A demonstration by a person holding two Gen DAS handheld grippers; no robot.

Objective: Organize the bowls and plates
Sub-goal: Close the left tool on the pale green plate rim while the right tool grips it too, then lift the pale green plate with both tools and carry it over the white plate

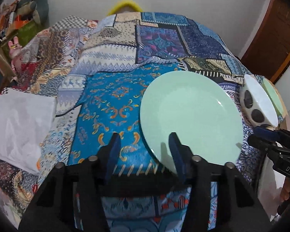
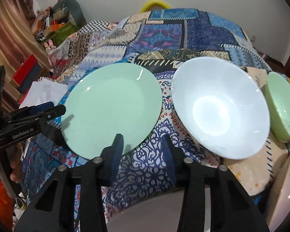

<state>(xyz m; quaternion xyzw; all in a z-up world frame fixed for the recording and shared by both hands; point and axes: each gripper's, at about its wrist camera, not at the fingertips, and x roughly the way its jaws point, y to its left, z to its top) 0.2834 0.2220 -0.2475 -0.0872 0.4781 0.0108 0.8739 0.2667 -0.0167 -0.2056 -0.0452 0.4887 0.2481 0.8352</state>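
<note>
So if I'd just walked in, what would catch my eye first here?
Probably the mint-green plate lying flat on the busy blue patchwork cloth. To its right sits a wide white bowl, with a smaller green bowl beyond it. In the foreground, each open hand-held gripper hovers empty near the plate's near edge.

Left gripper (image 1: 145, 145): black frame, 2 blue-padded fingers (image 1: 114, 150), 4 silver pin heads, "GenRobot.AI" lettering. Right gripper (image 2: 143, 145): identical build, "DAS" marking. Bare-skinned fingers (image 2: 16, 174) visible.
</note>
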